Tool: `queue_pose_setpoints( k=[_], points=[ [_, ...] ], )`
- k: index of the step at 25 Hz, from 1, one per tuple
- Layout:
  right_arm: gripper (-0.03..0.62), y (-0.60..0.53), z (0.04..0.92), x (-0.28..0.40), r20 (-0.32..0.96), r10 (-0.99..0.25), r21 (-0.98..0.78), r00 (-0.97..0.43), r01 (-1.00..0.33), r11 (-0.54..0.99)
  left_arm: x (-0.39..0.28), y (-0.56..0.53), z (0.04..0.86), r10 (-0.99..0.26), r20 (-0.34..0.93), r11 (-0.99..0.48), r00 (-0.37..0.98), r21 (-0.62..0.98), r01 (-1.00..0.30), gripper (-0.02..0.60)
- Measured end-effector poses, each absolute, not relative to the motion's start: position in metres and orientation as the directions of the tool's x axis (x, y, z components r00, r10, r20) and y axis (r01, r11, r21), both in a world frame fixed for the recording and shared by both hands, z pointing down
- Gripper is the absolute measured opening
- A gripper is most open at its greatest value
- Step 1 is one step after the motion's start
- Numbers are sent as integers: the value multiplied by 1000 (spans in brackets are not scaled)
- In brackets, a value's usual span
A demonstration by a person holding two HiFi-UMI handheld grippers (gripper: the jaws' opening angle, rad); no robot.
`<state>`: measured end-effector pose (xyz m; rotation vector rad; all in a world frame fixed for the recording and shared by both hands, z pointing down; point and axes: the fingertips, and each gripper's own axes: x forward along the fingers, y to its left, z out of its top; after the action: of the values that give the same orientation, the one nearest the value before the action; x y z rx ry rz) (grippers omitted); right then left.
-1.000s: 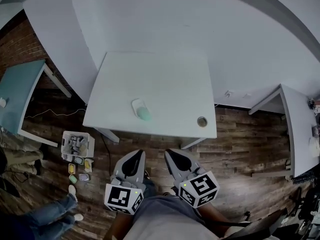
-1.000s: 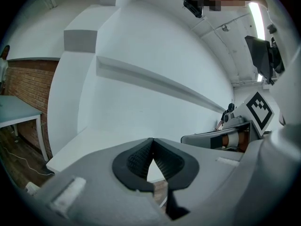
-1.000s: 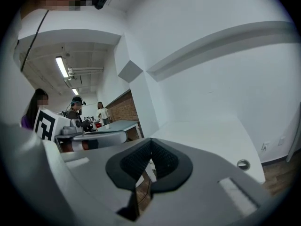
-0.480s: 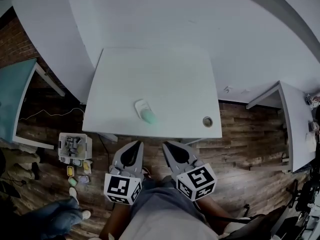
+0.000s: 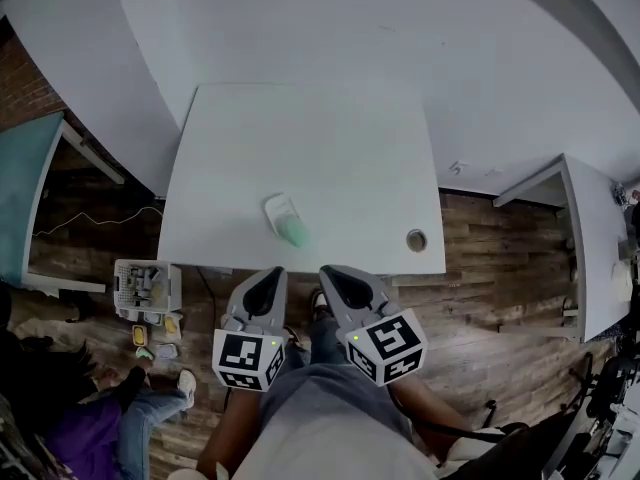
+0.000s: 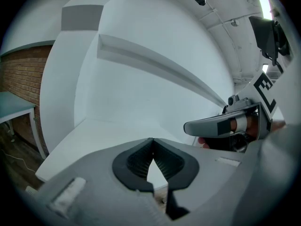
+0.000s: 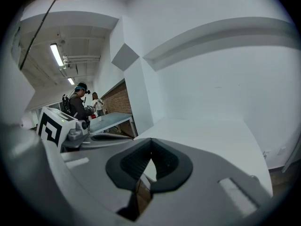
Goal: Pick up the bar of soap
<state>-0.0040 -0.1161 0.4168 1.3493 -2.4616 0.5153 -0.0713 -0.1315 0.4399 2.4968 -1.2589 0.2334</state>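
1. Left tongs (image 6: 153,144): shut, ribbed black pads met at the tips, nothing gripped. Marker cube at the rear. Held low, just short of the desk's near edge, above the wooden floor (image 5: 500,268).

2. Right tongs (image 7: 150,144): likewise closed tip to tip, empty. Side by side with the left tongs, close but apart, both pointed toward the desk.

3. Seated person (image 5: 140,418): on the floor at lower left, in jeans and pale shoes.

4. Basket (image 5: 146,288): pale, filled with small items, on the floor by the desk's front left leg. A few coloured pieces just beside it.

5. Desk (image 5: 320,138): white, square-topped, set against a white wall.

6. Bar of soap (image 5: 293,232): pale green, rounded, lying on the desk close to its near edge, left of centre, just beyond the tip of the left tongs and apart from both tongs. Touching the near end of a white soap dish (image 5: 279,210); resting in it or only against it, impossible to tell.

7. Small round object (image 5: 416,239): near the desk's front right corner, well apart from the soap. Kind not discernible.

8. Teal side desk (image 5: 20,188) at far left; second white desk (image 5: 590,238) at right.

9. Two standing people (image 7: 82,102): far off, beside a brick wall.
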Motion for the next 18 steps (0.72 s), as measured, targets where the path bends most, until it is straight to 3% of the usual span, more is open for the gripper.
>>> queue_pose_setpoints(
  k=[18],
  points=[
    [21,-192,516,4,585,-578,-249,-569,-804,539,-62,-217,568,-712,508,-439,485,216,-872,0]
  ],
)
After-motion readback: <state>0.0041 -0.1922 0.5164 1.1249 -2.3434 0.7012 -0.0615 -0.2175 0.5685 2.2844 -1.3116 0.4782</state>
